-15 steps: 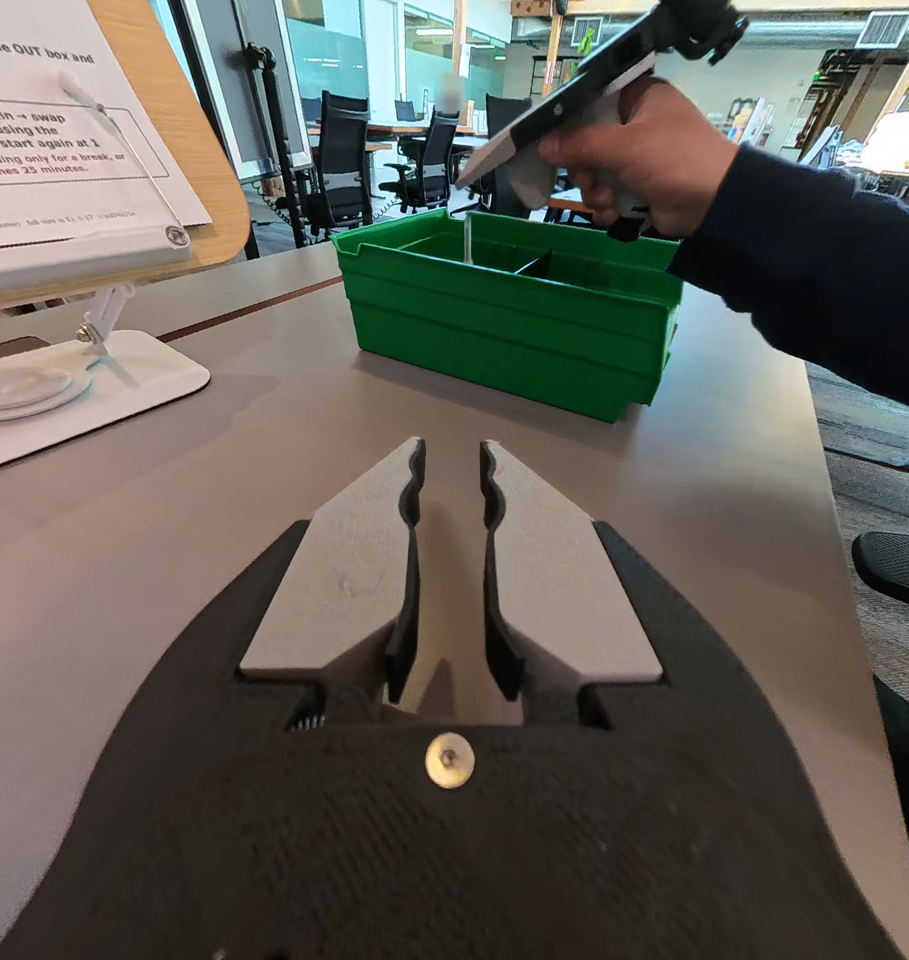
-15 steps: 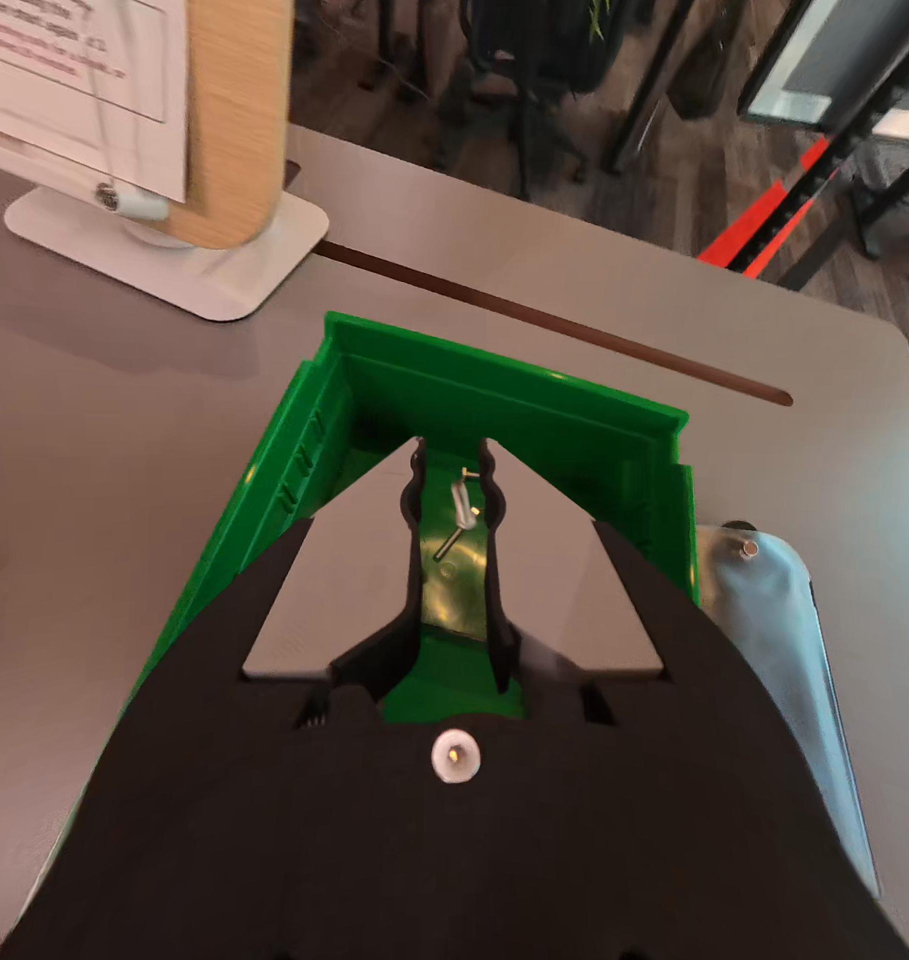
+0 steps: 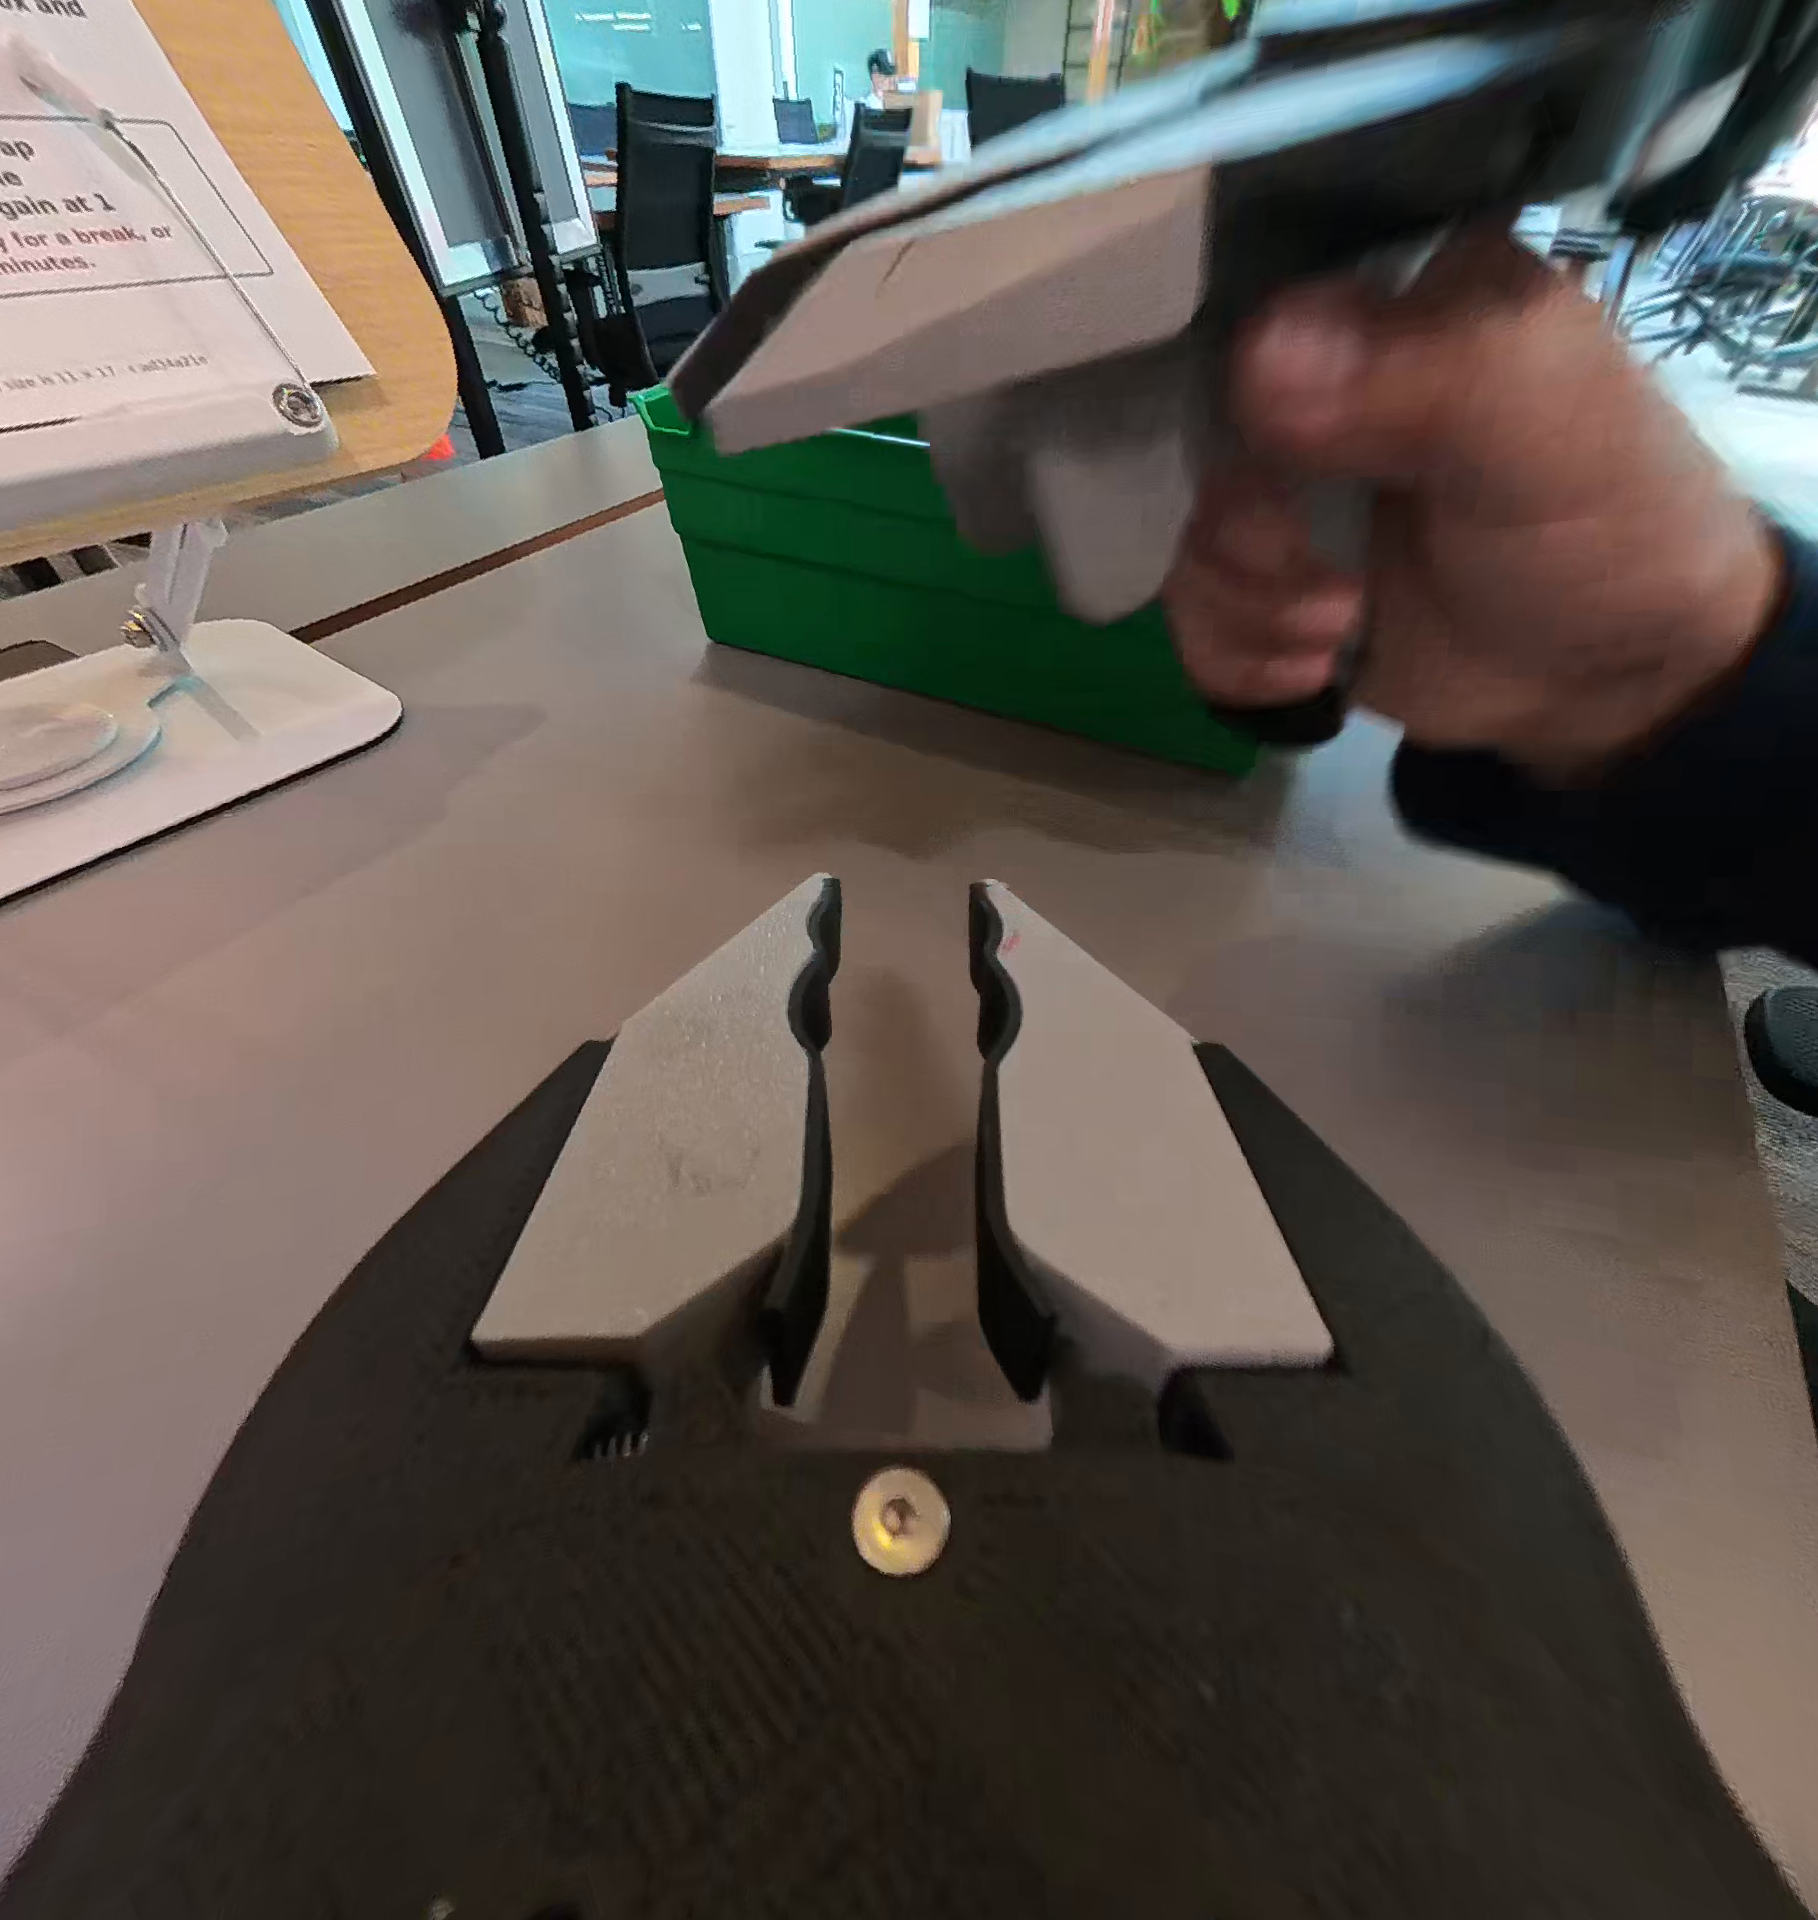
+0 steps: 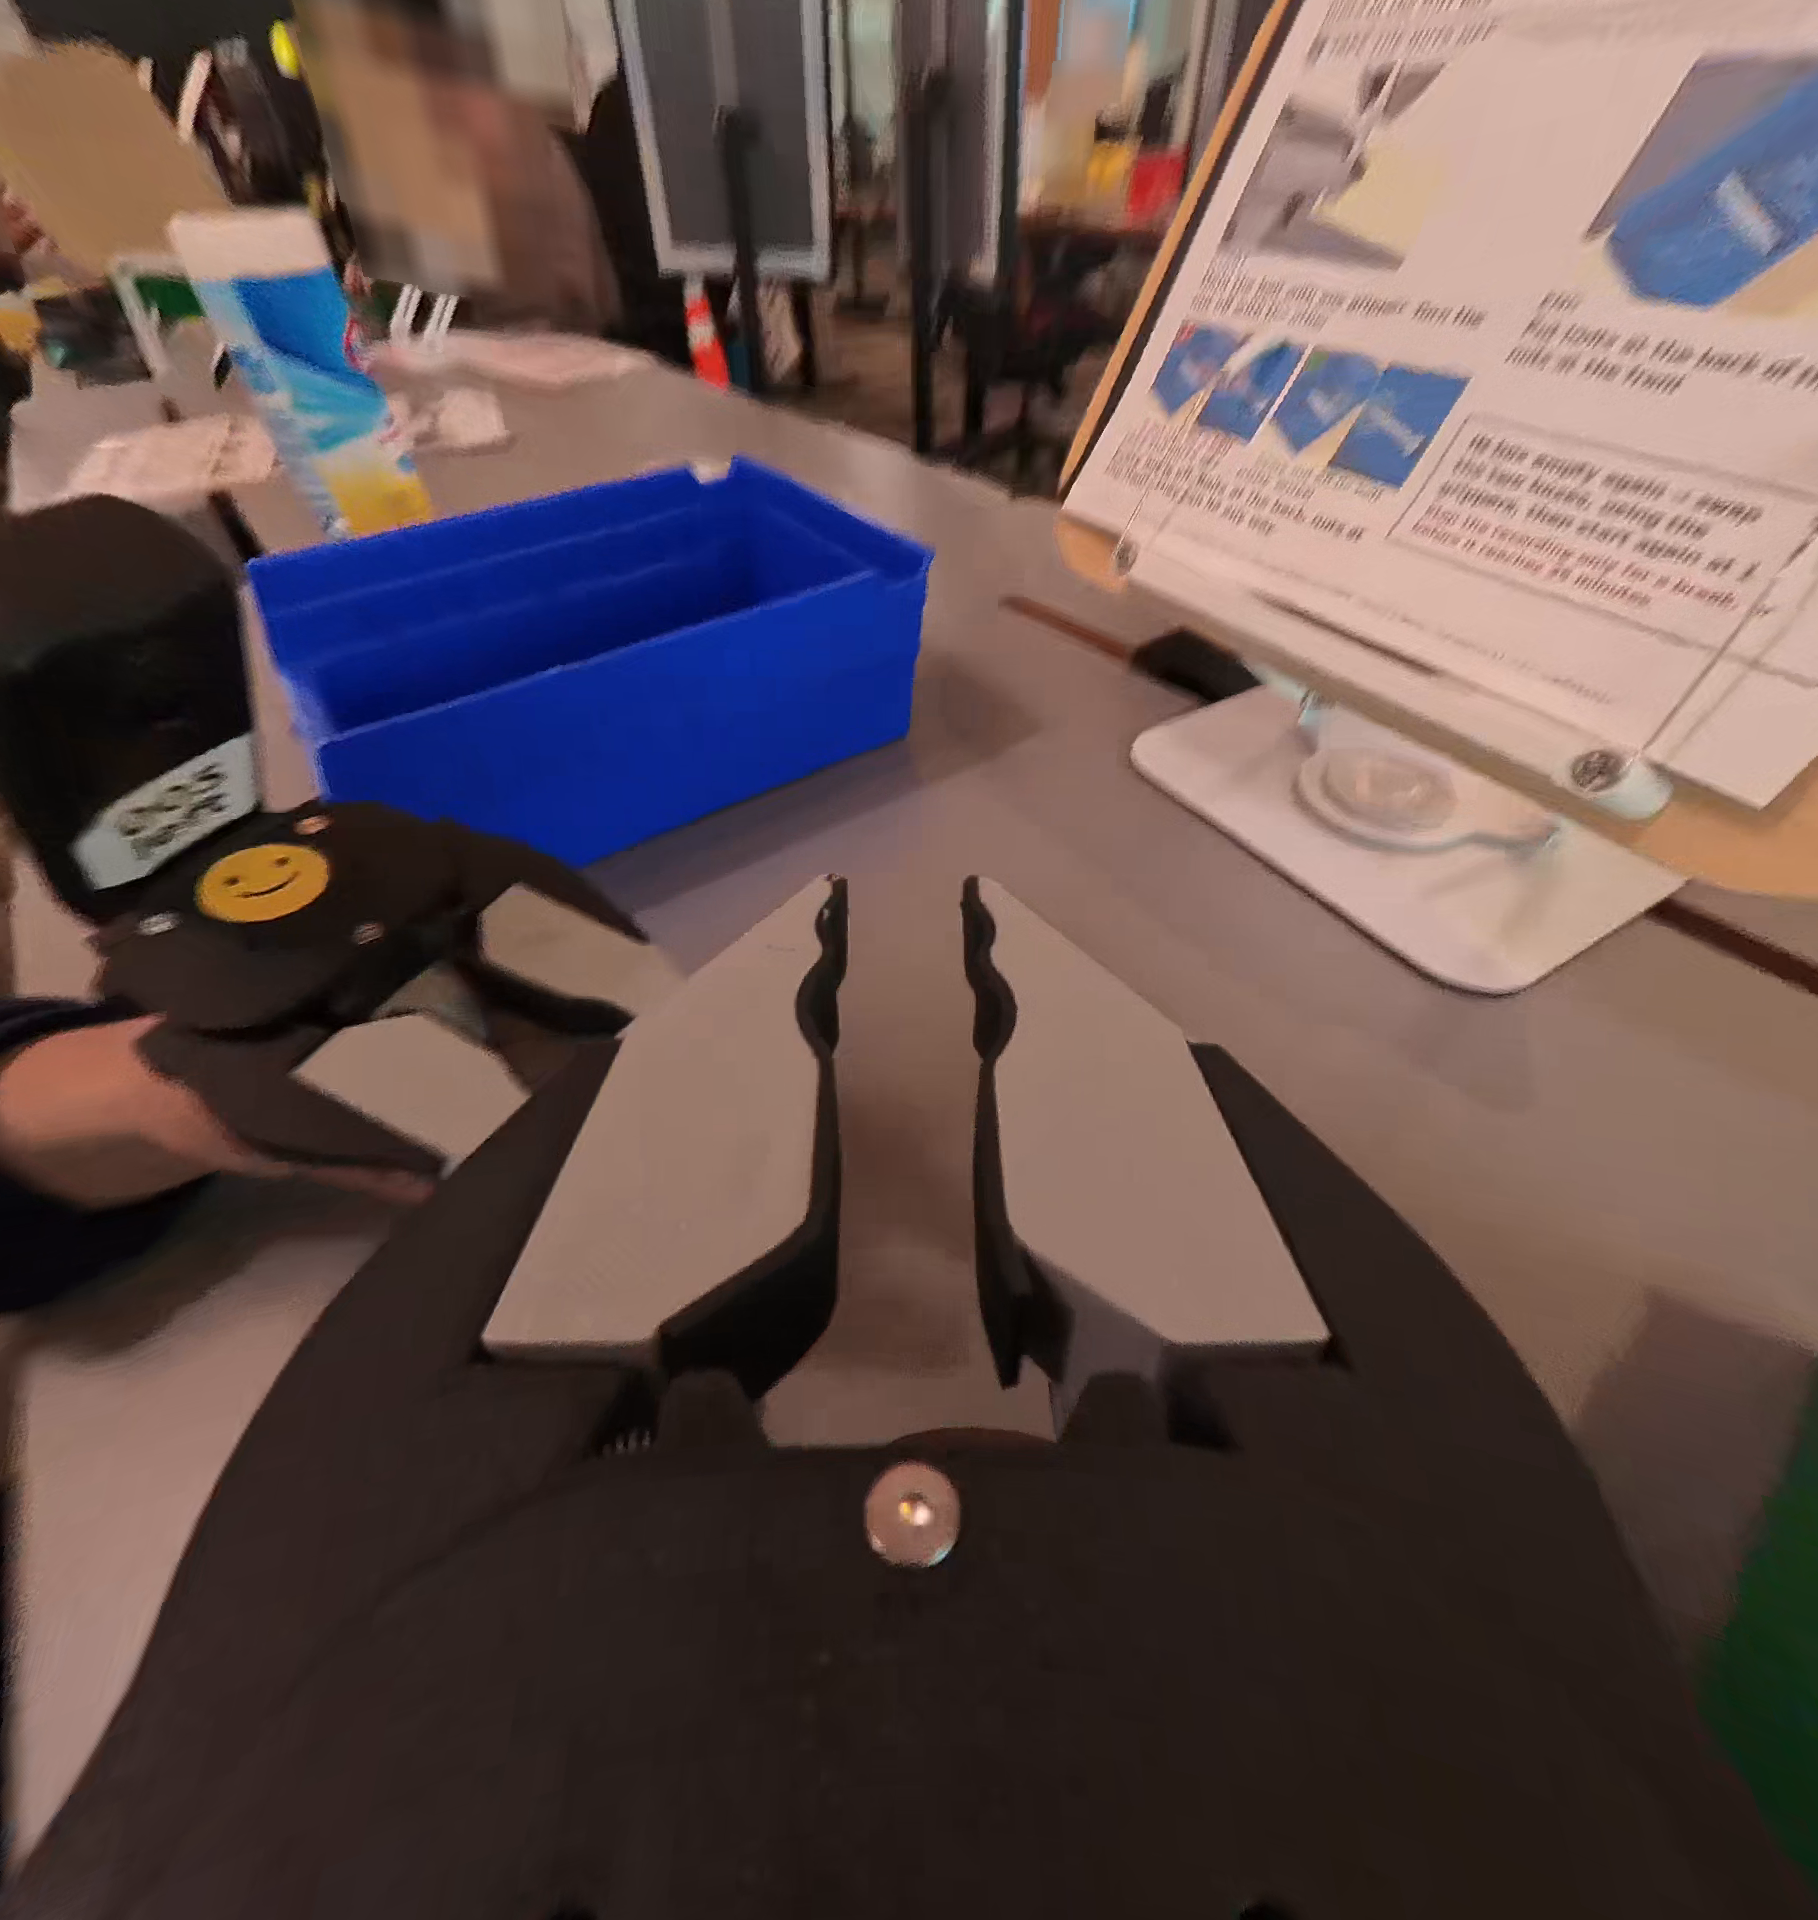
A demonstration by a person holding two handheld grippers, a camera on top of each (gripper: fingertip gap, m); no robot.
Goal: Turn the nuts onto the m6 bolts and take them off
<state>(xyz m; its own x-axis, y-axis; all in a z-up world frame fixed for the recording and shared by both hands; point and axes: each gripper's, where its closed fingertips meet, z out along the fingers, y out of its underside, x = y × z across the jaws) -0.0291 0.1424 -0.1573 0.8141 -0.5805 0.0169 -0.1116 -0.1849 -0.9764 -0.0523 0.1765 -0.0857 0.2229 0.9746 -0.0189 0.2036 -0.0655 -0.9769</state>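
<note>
Currently both of your tools are empty. Your left gripper (image 3: 903, 914) hovers low over the grey table (image 3: 469, 1039) with a clear gap between its fingers and nothing held in that gap. Your right gripper (image 4: 897, 914) shows the same condition in its own view: fingers parted, bare table visible between them. No nut or bolt can be seen in either view, so their exact position cannot be stated; judging by the task, they probably lie inside one of the two bins. The green bin (image 3: 884, 582) stands ahead of the left gripper and to its right, with its interior hidden at this low angle and partly covered by your right hand (image 3: 1487, 582) crossing in front of it. The blue bin (image 4: 614, 665) stands ahead of the right gripper and to its left, near the left gripper, and the part of its interior that shows looks empty, though motion blur limits certainty. A document stand (image 4: 1404, 790) sits to the right of the blue bin. Your right hand is the nearer one to the green bin, so a reach into it falls to the right gripper.
</note>
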